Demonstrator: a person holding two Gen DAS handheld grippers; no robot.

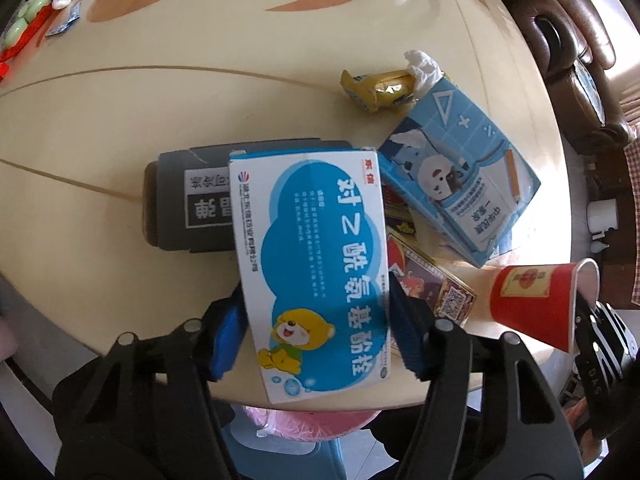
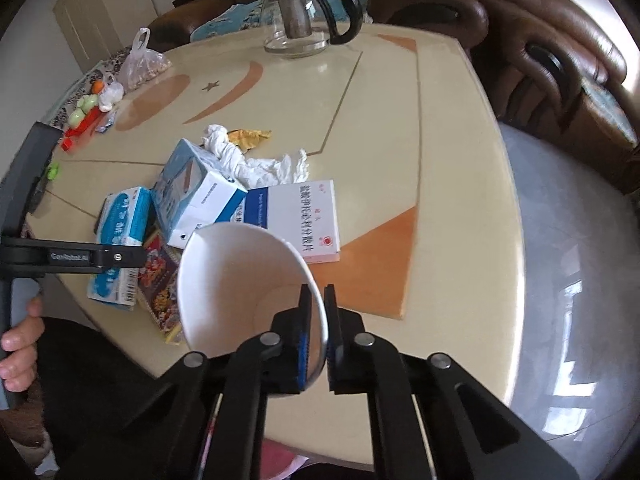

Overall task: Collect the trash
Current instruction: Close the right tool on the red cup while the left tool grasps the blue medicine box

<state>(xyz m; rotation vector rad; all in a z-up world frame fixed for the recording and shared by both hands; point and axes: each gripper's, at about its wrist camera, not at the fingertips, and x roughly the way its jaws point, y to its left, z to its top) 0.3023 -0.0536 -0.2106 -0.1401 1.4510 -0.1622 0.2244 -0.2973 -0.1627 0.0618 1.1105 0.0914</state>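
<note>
My left gripper is shut on a blue-and-white medicine box with a yellow bear, held above the table edge; the box also shows in the right wrist view. My right gripper is shut on the rim of a red paper cup with a white inside, which shows in the left wrist view. On the cream table lie a blue carton, a gold wrapper, crumpled tissue, a white medicine box, a colourful card pack and a dark grey box.
A pink bin sits below the table edge under the left gripper. A glass teapot stands at the far side. A plastic bag and small toys lie at the far left. A brown sofa borders the table.
</note>
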